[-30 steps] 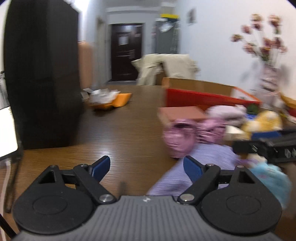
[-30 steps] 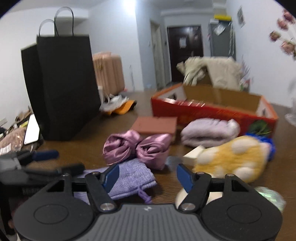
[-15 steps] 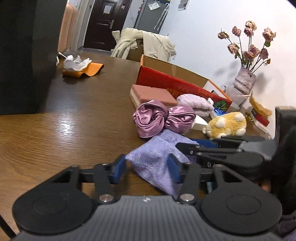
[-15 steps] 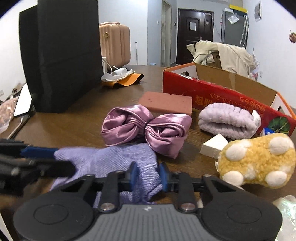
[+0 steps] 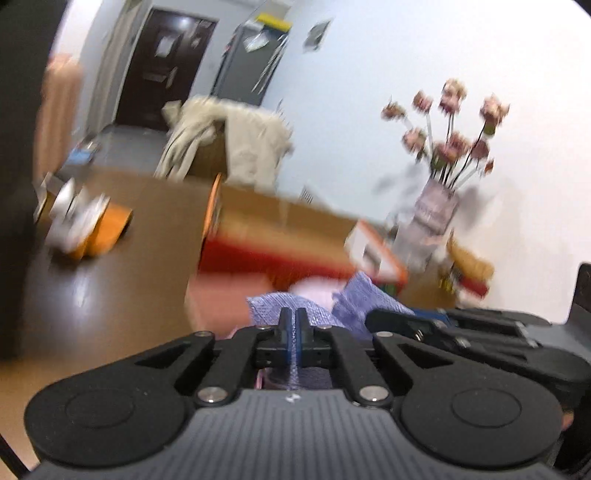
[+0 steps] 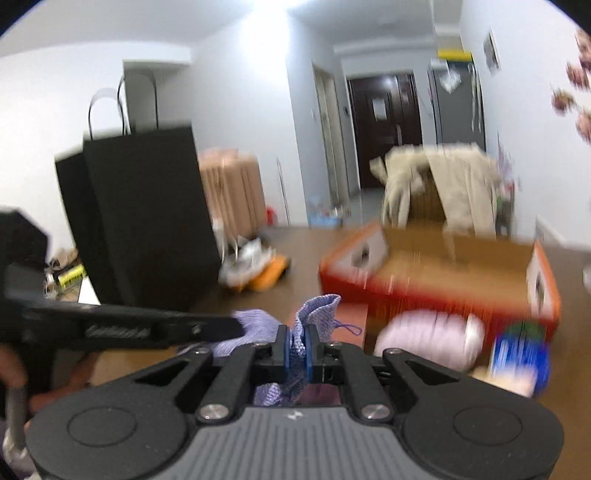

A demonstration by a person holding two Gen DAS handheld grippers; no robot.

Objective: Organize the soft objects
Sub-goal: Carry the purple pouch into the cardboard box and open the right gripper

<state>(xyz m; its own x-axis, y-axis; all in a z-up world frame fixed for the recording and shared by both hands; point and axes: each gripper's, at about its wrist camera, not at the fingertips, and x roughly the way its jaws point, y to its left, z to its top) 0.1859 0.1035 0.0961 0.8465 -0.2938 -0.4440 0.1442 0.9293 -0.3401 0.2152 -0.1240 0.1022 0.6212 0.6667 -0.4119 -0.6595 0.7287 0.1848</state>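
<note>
The room is evenly lit from overhead, with a ceiling light [image 6: 275, 3] blown out to white at the top of the right wrist view. Both views are smeared by motion blur: the red box [image 6: 436, 291] streaks vertically, and the flowers [image 5: 448, 136] ghost double. A soft sheen lies on the wooden table [image 5: 79, 291]. Fisheye bending curves walls, and corners go black.

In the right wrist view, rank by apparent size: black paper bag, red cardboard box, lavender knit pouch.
1. black paper bag
2. red cardboard box; close to the bag, motion blur leaves their order unsure
3. lavender knit pouch, partly hidden by both grippers
</note>
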